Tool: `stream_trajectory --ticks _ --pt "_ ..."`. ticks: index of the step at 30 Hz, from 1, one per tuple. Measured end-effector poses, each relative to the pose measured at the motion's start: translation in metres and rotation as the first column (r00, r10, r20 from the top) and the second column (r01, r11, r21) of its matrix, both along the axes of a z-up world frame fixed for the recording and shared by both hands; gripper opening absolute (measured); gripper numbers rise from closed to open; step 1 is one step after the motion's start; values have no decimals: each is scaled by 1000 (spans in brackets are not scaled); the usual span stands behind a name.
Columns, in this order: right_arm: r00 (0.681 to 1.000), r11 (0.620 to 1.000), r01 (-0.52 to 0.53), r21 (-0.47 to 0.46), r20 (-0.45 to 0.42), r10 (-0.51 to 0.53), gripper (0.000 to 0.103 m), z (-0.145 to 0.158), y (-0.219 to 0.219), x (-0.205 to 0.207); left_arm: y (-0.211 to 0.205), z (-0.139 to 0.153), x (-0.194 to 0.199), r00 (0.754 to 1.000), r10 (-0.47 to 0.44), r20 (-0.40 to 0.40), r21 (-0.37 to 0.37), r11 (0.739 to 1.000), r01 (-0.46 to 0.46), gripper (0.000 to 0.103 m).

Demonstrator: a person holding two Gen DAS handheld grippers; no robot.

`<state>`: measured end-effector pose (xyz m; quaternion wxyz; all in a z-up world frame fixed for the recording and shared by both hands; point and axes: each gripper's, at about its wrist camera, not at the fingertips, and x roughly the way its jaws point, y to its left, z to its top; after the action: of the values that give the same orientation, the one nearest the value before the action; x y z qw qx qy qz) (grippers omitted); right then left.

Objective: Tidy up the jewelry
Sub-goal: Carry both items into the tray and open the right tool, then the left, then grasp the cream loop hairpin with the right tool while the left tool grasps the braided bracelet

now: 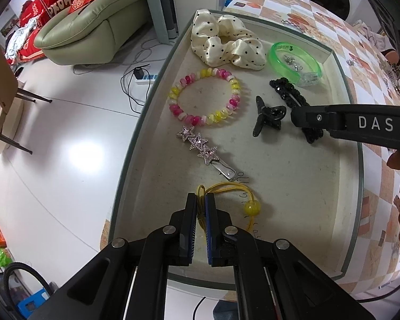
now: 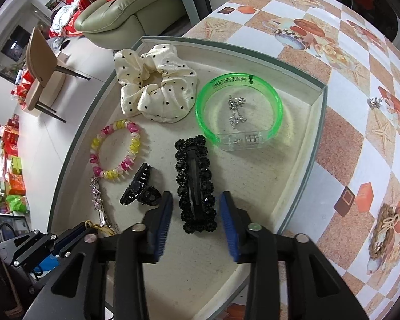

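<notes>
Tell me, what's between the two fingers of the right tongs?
The black beaded hair clip lies between the right tongs' open fingers, untouched by either. The right wrist view shows it.

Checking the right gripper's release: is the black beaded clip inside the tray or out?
Inside. The black beaded clip lies flat on the tray floor, between the right gripper fingers, untouched.

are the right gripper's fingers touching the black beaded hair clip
Apart. The right wrist view shows the right gripper straddling the black beaded hair clip, with tray floor visible between each finger and the clip.
</notes>
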<state>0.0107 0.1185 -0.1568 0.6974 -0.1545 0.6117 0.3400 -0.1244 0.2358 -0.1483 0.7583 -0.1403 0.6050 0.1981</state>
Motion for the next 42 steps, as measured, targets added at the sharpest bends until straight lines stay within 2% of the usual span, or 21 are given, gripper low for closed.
stream_trajectory --ticks 7,17,20,28,32,37,38,39,40,42 --pt "998 996 54 74 -44 -50 52 12 -12 12 -3 6 6 1000 -17 -4 21 1000 17 11" --pt "990 975 132 178 -69 -121 72 50 -49 31 -14 14 13 999 -36 -16 29 999 36 11" --pt "986 967 162 197 -71 -151 77 59 -67 35 -16 16 18 999 -44 -22 30 999 45 11" --pt "967 946 254 200 -74 -244 83 73 -119 45 -20 18 22 999 -39 -36 26 999 40 11" --pt "951 933 310 181 -74 -302 83 71 -152 54 -17 18 22 999 -21 -44 15 1000 21 11" --pt "899 887 437 153 -121 -422 83 58 -197 66 -18 20 21 999 -8 -44 8 1000 8 11" --pt "883 872 467 148 -133 -450 83 55 -206 69 -18 20 22 999 -6 -45 11 1000 7 27" --pt "867 857 496 142 -145 -477 83 51 -215 72 -19 21 23 999 -4 -48 13 1000 5 93" --pt "854 845 517 138 -154 -497 83 49 -222 73 -21 22 23 999 4 -46 28 1000 -2 102" --pt "829 822 554 132 -174 -531 83 43 -234 77 -27 26 26 1000 -16 -24 68 997 18 103"
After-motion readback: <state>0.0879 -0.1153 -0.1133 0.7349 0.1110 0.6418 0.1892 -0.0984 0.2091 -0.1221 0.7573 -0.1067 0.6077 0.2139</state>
